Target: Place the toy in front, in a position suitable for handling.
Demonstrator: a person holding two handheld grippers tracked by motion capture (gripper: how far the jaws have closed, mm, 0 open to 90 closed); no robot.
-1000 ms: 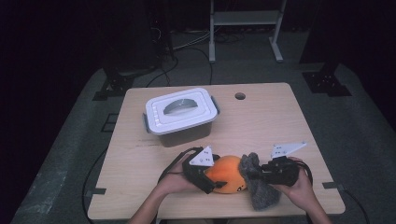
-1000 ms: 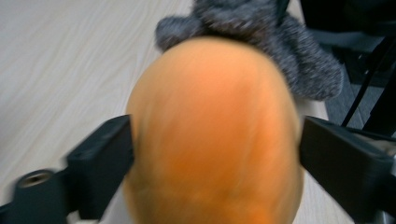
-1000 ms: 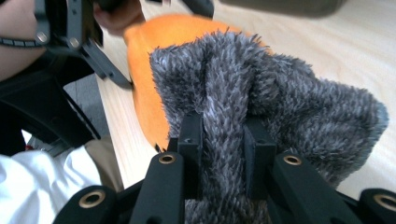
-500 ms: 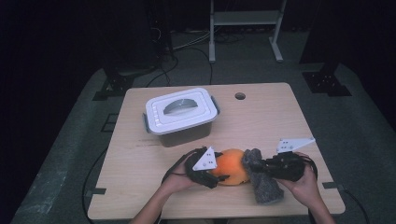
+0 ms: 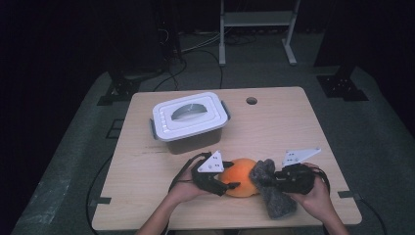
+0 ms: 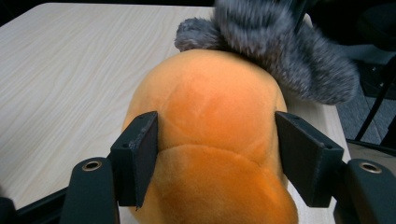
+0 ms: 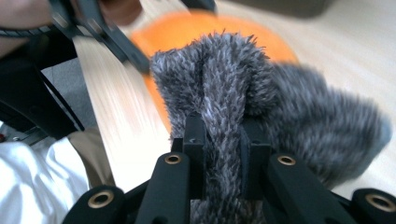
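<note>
An orange plush toy (image 5: 242, 175) lies near the table's front edge, with a grey furry part (image 5: 278, 203) against its right side. My left gripper (image 5: 232, 181) comes at it from the left. In the left gripper view its jaws have just been closing, and both pads (image 6: 142, 149) press into the flanks of the orange plush (image 6: 210, 102), with the grey fur (image 6: 289, 42) beyond it. My right gripper (image 5: 266, 176) is shut on a tuft of the grey fur (image 7: 303, 121). In the right gripper view the fur is pinched between its jaws (image 7: 223, 135), and the orange plush (image 7: 187, 28) is behind.
A white lidded plastic box (image 5: 191, 117) stands at the middle left of the wooden table (image 5: 284, 127). A cable hole (image 5: 251, 101) is near the far edge. Dark floor, cables and a metal stand lie beyond the table.
The left gripper's jaws have drawn in from wide apart onto the orange plush. The plush and the grey fur have shifted slightly away from the front edge. Both hands stay nearly in place.
</note>
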